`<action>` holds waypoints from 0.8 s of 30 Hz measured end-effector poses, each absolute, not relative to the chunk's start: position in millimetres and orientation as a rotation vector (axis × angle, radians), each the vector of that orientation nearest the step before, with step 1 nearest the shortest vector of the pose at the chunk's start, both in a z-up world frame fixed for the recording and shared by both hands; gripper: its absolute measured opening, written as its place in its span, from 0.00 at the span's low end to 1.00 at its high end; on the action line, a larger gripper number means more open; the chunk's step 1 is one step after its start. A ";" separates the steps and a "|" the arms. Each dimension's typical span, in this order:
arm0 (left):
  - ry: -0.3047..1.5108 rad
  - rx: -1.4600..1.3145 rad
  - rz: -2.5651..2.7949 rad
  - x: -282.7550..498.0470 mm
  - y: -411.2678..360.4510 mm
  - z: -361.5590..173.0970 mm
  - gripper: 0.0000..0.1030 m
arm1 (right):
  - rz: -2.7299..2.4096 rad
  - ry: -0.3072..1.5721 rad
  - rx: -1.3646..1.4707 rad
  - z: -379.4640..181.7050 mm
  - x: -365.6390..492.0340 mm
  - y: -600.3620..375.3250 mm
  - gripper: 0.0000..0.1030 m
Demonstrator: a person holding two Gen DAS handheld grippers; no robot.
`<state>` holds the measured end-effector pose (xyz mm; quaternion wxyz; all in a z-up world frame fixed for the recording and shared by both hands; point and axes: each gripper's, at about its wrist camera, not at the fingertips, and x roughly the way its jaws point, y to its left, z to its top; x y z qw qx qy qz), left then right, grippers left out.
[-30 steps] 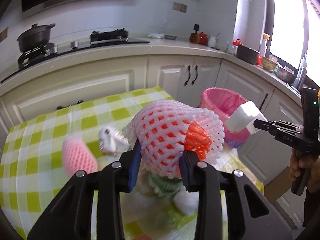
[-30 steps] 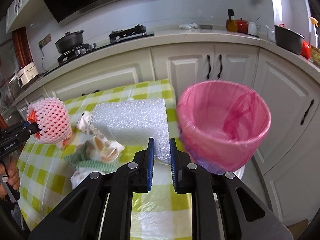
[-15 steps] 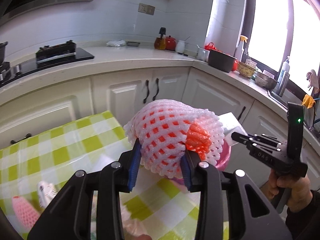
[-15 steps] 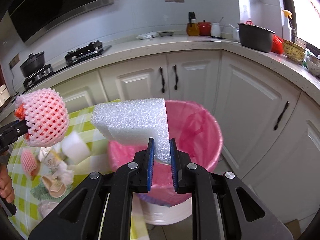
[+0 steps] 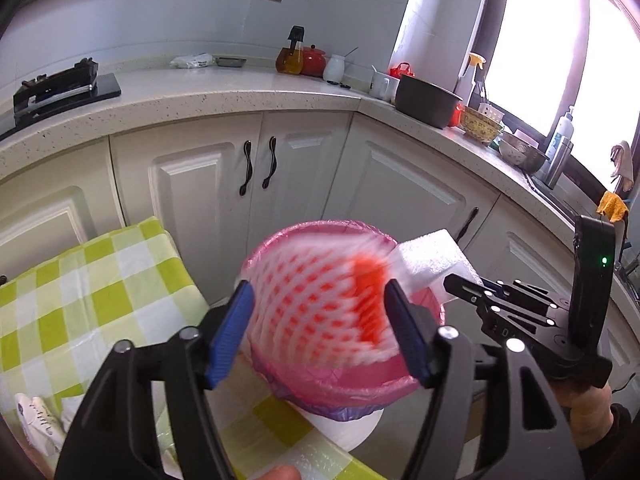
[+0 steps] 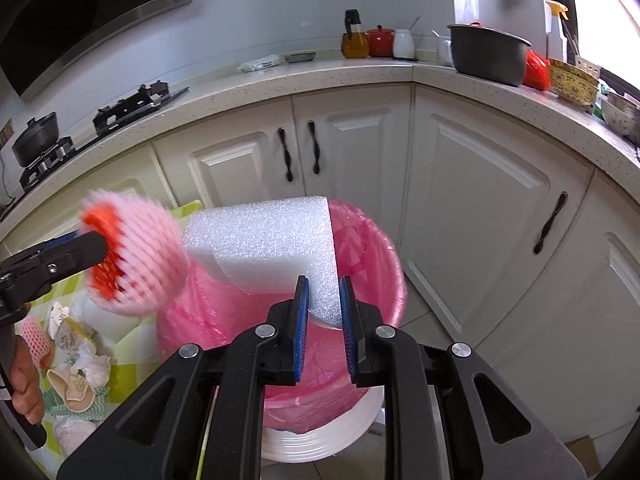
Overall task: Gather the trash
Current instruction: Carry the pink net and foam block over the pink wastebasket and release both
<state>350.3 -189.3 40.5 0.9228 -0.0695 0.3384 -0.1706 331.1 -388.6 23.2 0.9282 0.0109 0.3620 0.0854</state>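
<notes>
The pink-lined trash bin (image 5: 280, 384) stands on the floor beside the table; it also shows in the right wrist view (image 6: 380, 264). My left gripper (image 5: 320, 332) has its jaws spread wide, and the pink-and-orange foam fruit net (image 5: 320, 300) is blurred between them over the bin mouth; the net also shows in the right wrist view (image 6: 132, 256). My right gripper (image 6: 324, 320) is shut on a white foam block (image 6: 264, 244) held over the bin; the block also shows in the left wrist view (image 5: 432, 256).
The green-checked table (image 5: 92, 292) lies left of the bin with crumpled paper, wrappers and another pink net (image 6: 34, 340) on it. White cabinets (image 6: 480, 200) and a cluttered counter (image 5: 240, 92) curve behind. A cardboard box corner (image 6: 580, 452) sits on the floor.
Both grippers swung right from the table to above the bin. My left gripper's jaws opened and the fruit net is now blurred in motion between them.
</notes>
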 end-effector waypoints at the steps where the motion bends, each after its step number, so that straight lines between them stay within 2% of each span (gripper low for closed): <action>1: 0.697 -0.146 -0.351 350.3 -188.9 39.7 0.66 | 0.174 0.746 0.027 21.7 331.1 -390.1 0.19; 4: 0.699 -0.153 -0.347 351.7 -187.9 37.9 0.66 | 0.171 0.754 0.034 18.3 331.5 -393.8 0.25; 6: 0.697 -0.164 -0.341 349.3 -184.6 38.5 0.66 | 0.167 0.755 0.039 17.5 330.6 -395.1 0.39; 10: 0.682 -0.179 -0.326 336.1 -172.3 42.7 0.66 | 0.163 0.736 0.063 21.6 322.0 -398.0 0.49; 14: 0.653 -0.181 -0.283 310.8 -151.8 48.4 0.69 | 0.178 0.705 0.072 27.3 302.9 -391.7 0.71; 24: 0.588 -0.164 -0.081 220.0 -63.5 59.5 0.80 | 0.426 0.679 0.069 31.1 235.9 -326.4 0.80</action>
